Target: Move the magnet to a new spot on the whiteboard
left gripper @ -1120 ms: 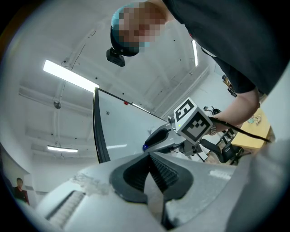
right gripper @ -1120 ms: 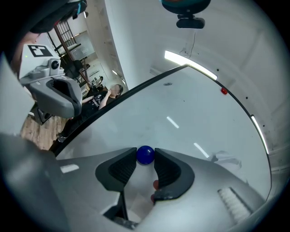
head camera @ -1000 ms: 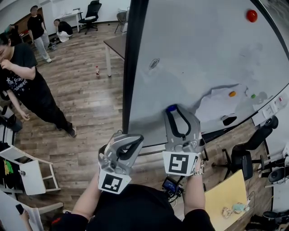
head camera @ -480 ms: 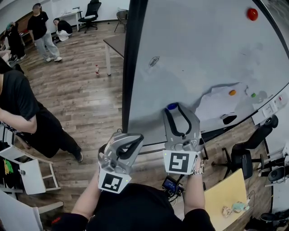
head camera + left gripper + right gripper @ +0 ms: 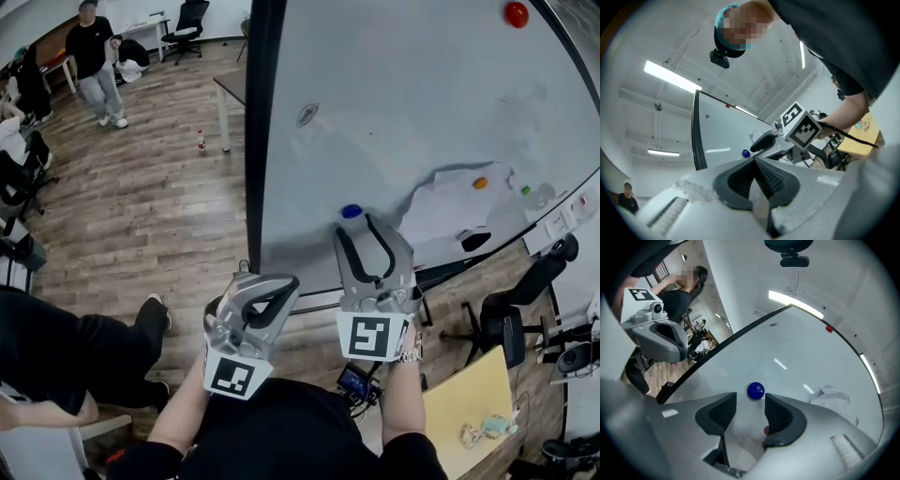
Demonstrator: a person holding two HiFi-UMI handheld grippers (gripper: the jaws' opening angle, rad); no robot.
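A round blue magnet (image 5: 352, 212) sticks to the whiteboard (image 5: 403, 103) near its lower left corner. My right gripper (image 5: 362, 225) is level in front of the board. Its jaws have just been opening and now stand open. In the right gripper view the blue magnet (image 5: 755, 390) sits just past the fingertips, with neither pad pressing on it; the right gripper (image 5: 750, 401) holds nothing. My left gripper (image 5: 265, 292) hangs back to the left, shut and empty. In the left gripper view the left gripper (image 5: 753, 165) has its pads together, and the blue magnet (image 5: 746, 153) shows far off.
Elsewhere on the board are a red magnet (image 5: 516, 14), an orange magnet (image 5: 480, 184), a sheet of paper (image 5: 450, 206) and a black eraser (image 5: 475, 240). A table (image 5: 230, 89) stands behind the board's black edge. People stand at the far left, and an office chair (image 5: 506, 328) is at the right.
The right jaws have spread apart and let go of the blue magnet, which stays on the board just beyond the tips. The person at the left has walked down and out of the picture.
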